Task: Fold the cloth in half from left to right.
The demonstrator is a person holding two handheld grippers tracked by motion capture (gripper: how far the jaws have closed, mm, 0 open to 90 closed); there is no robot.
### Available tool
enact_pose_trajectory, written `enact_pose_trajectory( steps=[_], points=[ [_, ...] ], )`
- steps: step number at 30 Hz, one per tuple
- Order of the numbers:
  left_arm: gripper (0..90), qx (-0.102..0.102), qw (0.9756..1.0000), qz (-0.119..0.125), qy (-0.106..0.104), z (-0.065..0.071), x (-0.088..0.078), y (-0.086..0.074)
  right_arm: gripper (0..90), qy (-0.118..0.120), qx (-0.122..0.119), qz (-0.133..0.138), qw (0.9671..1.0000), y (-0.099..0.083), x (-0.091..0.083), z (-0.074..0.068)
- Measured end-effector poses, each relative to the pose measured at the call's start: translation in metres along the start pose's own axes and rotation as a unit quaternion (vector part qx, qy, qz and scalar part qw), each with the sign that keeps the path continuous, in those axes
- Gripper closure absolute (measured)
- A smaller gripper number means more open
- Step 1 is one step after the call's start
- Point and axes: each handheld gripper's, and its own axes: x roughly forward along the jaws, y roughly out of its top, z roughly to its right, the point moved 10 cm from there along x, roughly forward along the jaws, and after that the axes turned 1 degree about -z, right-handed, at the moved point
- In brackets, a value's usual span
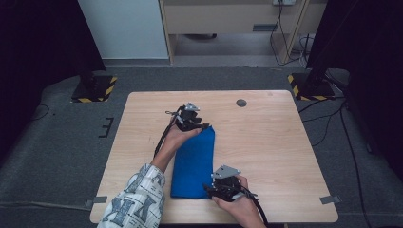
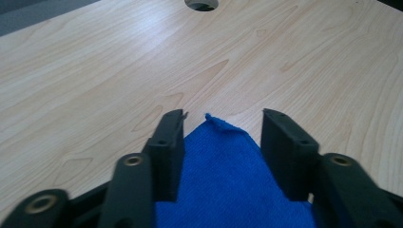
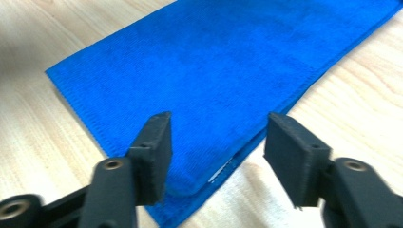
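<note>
Nearest the camera, the right gripper [image 1: 223,186] hangs with jaws apart over the near corner of the folded blue cloth [image 1: 194,164] lying mid-table, the left gripper [image 1: 190,119] likewise parted over its far corner; light, limp and easily bunched, it is probably best pinched at the corners.

Tabletop [image 1: 266,142]: pale wood with visible grain, rectangular, with a round cable hole [image 1: 241,102] near its far edge.
Floor [image 1: 62,156]: dark grey carpet around the tabletop; grey tape strips [image 1: 330,200] near the front corners.
Stand bases [image 1: 94,89]: two dark bases with yellow-and-black striped edges, one beyond each far corner.
Back wall [image 1: 124,28]: a pale panel at the left, beside a light wooden cabinet [image 1: 228,19].
Sides: black curtains [image 1: 366,52] on both sides, deep in shadow.
Cables [image 1: 328,123]: thin black leads across the carpet at the right.
Light: even, from above.
</note>
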Motion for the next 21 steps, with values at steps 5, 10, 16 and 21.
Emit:
enact_pose_trajectory(
  steps=[5, 10, 16, 21],
  points=[
    [33.5, 0.002, 0.9999, 0.012, -0.001, -0.006, -0.018, -0.004, 27.4, -0.011, 0.007, 0.016, 0.9998, 0.011, 0.005, 0.018],
    [24.2, 0.007, 1.0000, -0.001, 0.005, -0.014, -0.026, -0.011, 23.3, -0.014, 0.024, 0.025, 0.9993, 0.024, 0.014, 0.037],
    [15.8, 0.013, 0.9999, -0.003, 0.007, -0.019, -0.029, -0.017, 19.6, -0.012, 0.033, 0.021, 0.9992, 0.034, 0.030, 0.057],
    [14.9, 0.006, 0.9999, -0.007, 0.012, -0.030, -0.027, -0.025, 23.4, -0.016, 0.030, 0.025, 0.9991, 0.050, 0.038, 0.070]
  ],
)
